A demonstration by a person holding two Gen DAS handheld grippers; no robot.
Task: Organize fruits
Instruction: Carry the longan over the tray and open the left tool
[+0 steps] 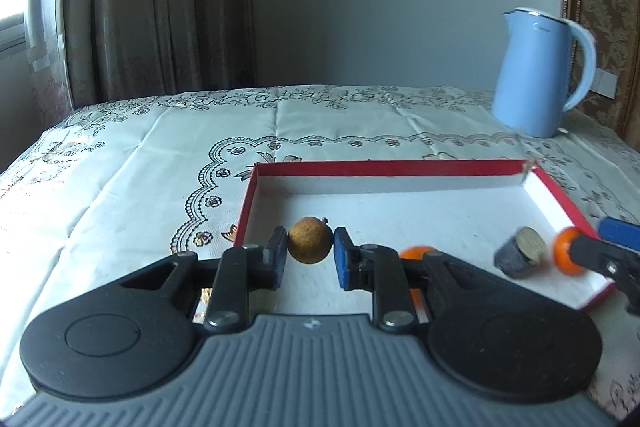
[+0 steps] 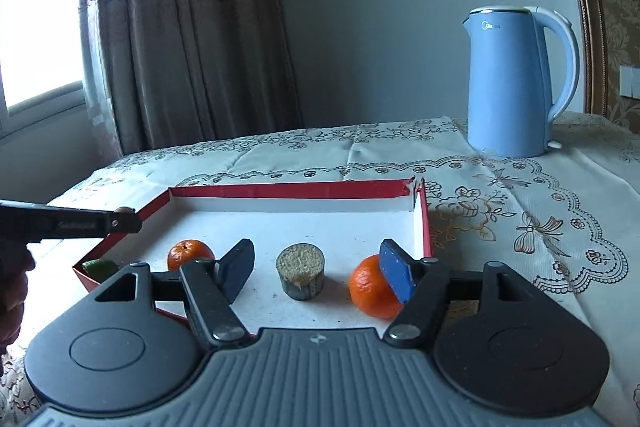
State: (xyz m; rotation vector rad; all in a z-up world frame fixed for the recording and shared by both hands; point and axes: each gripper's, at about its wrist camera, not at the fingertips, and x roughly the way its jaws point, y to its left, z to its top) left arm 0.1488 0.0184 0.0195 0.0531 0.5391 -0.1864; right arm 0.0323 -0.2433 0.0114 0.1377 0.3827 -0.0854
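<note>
My left gripper is shut on a small round brown fruit, held above the near left part of a shallow red-rimmed box. My right gripper stands open over the same box. Between its fingers, untouched, stands a short dark-skinned cylinder piece with a pale cut top. An orange lies against the inside of the blue right pad. A second orange lies behind the black left finger. A green fruit shows at the box's near left corner.
A light blue kettle stands at the table's back right, beyond the box. A patterned white cloth covers the table. Curtains and a window are at the far left. A person's hand holds the left gripper.
</note>
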